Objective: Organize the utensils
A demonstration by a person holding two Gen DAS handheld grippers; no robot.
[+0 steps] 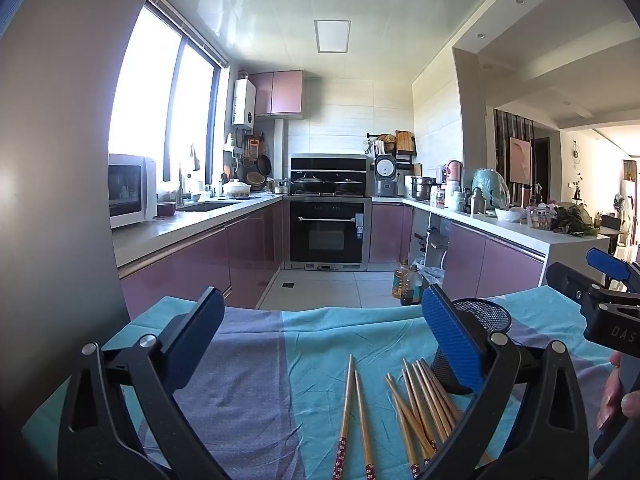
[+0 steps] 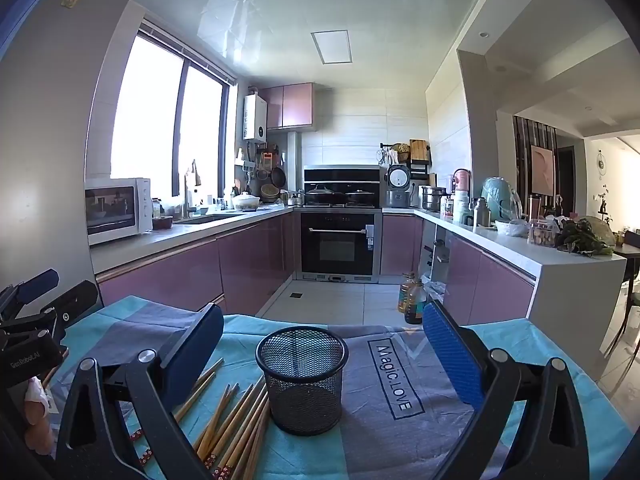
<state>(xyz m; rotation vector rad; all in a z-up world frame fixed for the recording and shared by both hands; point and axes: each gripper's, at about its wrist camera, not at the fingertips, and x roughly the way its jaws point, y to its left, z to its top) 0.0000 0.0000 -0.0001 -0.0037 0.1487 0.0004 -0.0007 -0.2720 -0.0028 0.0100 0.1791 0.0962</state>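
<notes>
From the left wrist view, we hold the left gripper (image 1: 320, 344) just above the bench (image 1: 340, 328), which is draped in a teal and grey cloth. Its fingers (image 1: 452, 344) are spread wide and nothing sits between them. The landmark here is the black mesh cup (image 1: 486, 316), standing upright and half hidden behind the right-hand finger. A loose bundle of wooden chopsticks (image 1: 424, 400) lies flat on the cloth just beside the cup's base, on its left, and one separate pair (image 1: 354, 416) lies a little further left of the cup, tips towards the kitchen. The right gripper (image 1: 608, 300) shows at the picture's edge, to the right of the cup, with part of a hand (image 1: 614, 396) below it.

From the right wrist view, the right gripper (image 2: 320, 352) faces the mesh cup (image 2: 302, 376) almost head on; the cup stands between its widely spread fingers (image 2: 450, 352) without touching either, and they hold nothing. The cup looks empty as far as we can see into it. The chopsticks (image 2: 236, 424) are heaped on the cloth against the cup's left side, some touching its base. The left gripper (image 2: 32, 328) sits well left of the cup.

We judge the task barely begun: no chopstick is in the cup, and all of them are left to gather and stand inside it.
</notes>
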